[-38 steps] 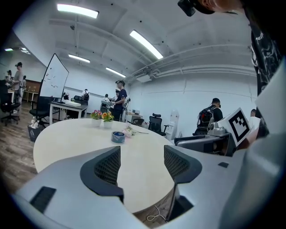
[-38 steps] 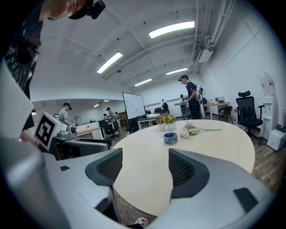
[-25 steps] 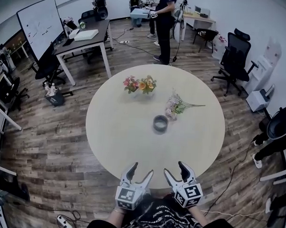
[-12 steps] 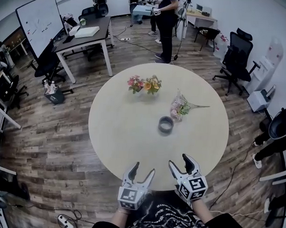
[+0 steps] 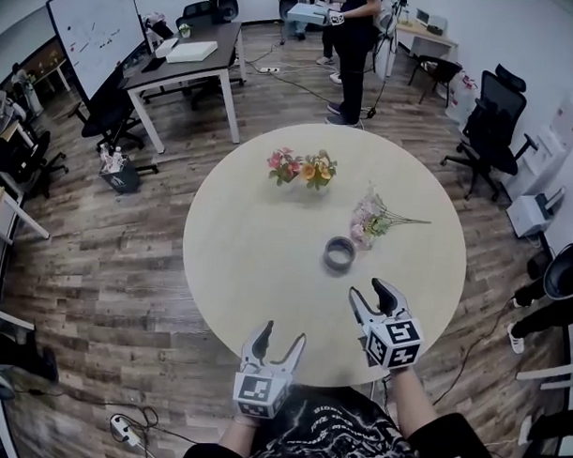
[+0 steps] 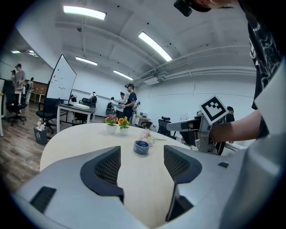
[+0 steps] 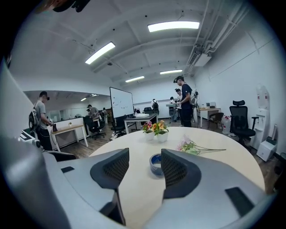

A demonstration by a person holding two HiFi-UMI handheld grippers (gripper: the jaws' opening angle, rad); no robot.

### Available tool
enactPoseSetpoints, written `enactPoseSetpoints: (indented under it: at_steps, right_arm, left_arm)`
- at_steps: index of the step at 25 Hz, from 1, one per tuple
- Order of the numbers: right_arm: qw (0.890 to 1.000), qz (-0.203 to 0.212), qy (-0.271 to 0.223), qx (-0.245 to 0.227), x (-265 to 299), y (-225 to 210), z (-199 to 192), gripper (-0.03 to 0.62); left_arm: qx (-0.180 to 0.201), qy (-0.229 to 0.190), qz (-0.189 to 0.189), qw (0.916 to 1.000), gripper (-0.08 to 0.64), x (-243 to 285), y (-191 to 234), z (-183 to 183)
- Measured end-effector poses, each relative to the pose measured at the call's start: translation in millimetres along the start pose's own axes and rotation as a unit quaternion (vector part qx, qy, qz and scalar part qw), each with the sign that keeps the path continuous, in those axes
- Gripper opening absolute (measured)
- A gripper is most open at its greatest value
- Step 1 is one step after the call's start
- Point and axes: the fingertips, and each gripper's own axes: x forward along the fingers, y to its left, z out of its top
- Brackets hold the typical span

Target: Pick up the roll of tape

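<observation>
A grey roll of tape [image 5: 340, 254] with a blue inner ring lies flat on the round cream table [image 5: 238, 259], right of centre. My right gripper [image 5: 369, 299] hovers over the table's near right part, a short way short of the roll, its jaws closing with nothing between them. From the right gripper view the tape [image 7: 155, 164] lies ahead, half hidden behind the right finger [image 7: 176, 172]. My left gripper [image 5: 275, 338] stands open at the table's near edge. In the left gripper view the tape [image 6: 141, 147] sits far ahead, between the fingers.
Two small pots of flowers [image 5: 303, 168] stand at the table's far side. A loose flower sprig [image 5: 376, 217] lies just beyond the tape. Around the table are a desk [image 5: 184, 65], office chairs [image 5: 492, 132], a whiteboard [image 5: 97, 24] and a standing person [image 5: 354, 38].
My right gripper has moved forward over the table toward the tape, and its jaws have narrowed. The left gripper has shifted a little at the near edge.
</observation>
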Motion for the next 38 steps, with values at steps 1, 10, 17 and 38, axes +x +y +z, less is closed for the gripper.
enactPoseSetpoints:
  at_steps: [1,10,17,38]
  right_arm:
    - [1.000,-0.002,0.015,-0.004,8.4,-6.5,-0.5,0.226]
    - [0.994,0.006,0.104,-0.029,85.1,-52.6,-6.7,0.212]
    - [0.985,0.011,0.166,-0.041,139.2,-78.2,-26.7,0.227]
    - [0.944,0.039,0.329,0.000,207.3,-100.4,-92.6,0.210]
  left_arm:
    - [-0.002,0.001,0.005,1.0000,0.313,0.7,0.3,-0.2]
    - [-0.003,0.014,0.038,0.9992,0.313,3.1,6.8,3.3]
    - [0.000,0.019,0.067,0.9976,0.313,5.0,18.3,12.1]
    - [-0.026,0.043,0.134,0.9897,0.313,1.5,33.0,10.0]
